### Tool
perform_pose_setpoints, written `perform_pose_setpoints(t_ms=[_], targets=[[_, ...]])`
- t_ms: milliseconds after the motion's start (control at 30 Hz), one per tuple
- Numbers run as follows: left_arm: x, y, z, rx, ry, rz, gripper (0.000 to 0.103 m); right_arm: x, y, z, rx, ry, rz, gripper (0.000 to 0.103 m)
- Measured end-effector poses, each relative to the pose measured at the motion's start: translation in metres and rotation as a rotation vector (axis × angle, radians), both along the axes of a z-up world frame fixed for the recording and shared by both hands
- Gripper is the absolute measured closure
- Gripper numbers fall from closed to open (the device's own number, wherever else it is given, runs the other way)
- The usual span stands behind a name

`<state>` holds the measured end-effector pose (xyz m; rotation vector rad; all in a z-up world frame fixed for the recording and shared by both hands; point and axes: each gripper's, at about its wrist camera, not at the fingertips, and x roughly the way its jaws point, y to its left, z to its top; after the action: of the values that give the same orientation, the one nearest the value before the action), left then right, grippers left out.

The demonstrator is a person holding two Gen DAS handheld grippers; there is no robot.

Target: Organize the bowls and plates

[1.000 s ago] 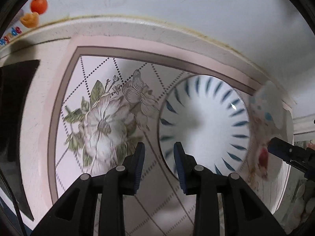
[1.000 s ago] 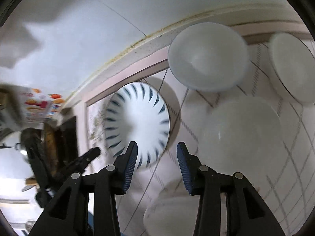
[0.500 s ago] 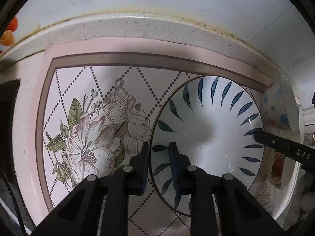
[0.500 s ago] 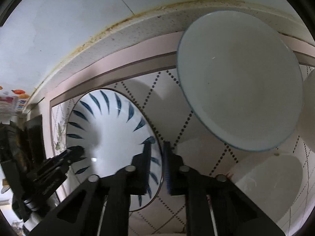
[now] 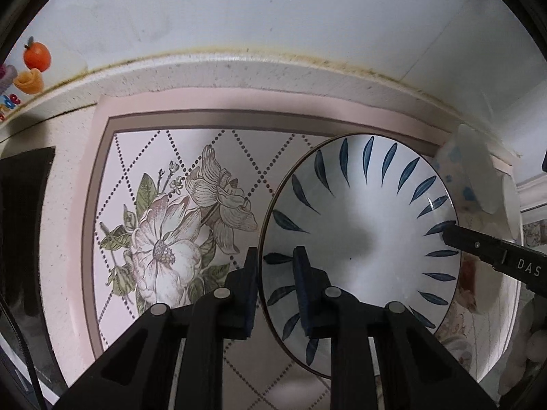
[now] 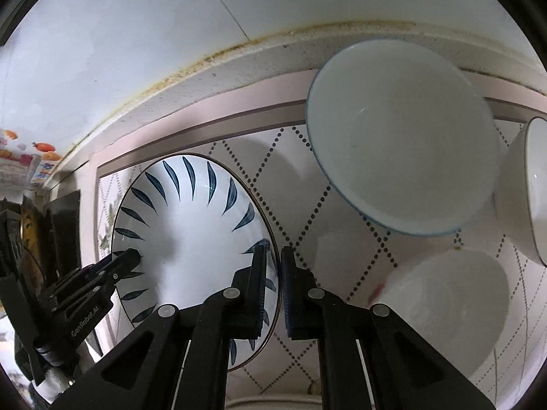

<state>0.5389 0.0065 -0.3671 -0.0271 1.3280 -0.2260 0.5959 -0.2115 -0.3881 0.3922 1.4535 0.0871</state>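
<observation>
A white plate with blue leaf strokes [image 5: 362,225] [image 6: 191,225] lies over the floral mat [image 5: 171,239]. My left gripper [image 5: 275,256] is shut on the plate's left rim, one finger inside and one outside. My right gripper [image 6: 273,253] is shut on the opposite rim in the same way. In each wrist view the other gripper shows at the plate's far edge: the right gripper [image 5: 451,234] and the left gripper [image 6: 130,256]. Whether the plate rests on the mat or hangs just above it I cannot tell.
A blue-rimmed white bowl [image 6: 403,136] stands at the back right, with another white bowl [image 6: 526,198] beside it and a third [image 6: 451,307] nearer. A dotted bowl [image 5: 468,171] and a flower-patterned plate [image 5: 475,294] sit behind the held plate. The wall [image 5: 273,17] runs along the back; a black panel [image 5: 24,205] borders the left.
Both grippers came down on the leaf plate and went from open to shut on its opposite rims. Over the last half second the grip holds and the views have shifted slightly.
</observation>
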Motion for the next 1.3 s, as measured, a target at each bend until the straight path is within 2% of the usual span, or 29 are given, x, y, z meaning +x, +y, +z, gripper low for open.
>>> perform_pose_setpoints(t_ms=[333, 533, 867, 1067, 1300], targets=[[-0.065, -0.007, 0.067, -0.043, -0.063, -0.034, 0.086, -0.051, -0.022, 0.058, 0.037, -0.063, 0.016, 0.093], [-0.09, -0.016, 0.091, -0.066, -0.083, -0.059, 0.086, -0.101, -0.039, 0.082, 0.05, -0.083, 0.015, 0.093], [-0.14, -0.053, 0.064, -0.051, -0.049, -0.128, 0.086, -0.183, -0.077, 0.082, 0.056, -0.052, -0.005, 0.093], [-0.166, -0.064, 0.037, -0.022, 0.008, -0.149, 0.086, -0.221, -0.09, 0.055, 0.061, 0.003, -0.008, 0.093], [-0.179, -0.068, 0.014, 0.017, 0.043, -0.147, 0.086, -0.237, -0.088, 0.024, 0.078, 0.051, -0.011, 0.093]])
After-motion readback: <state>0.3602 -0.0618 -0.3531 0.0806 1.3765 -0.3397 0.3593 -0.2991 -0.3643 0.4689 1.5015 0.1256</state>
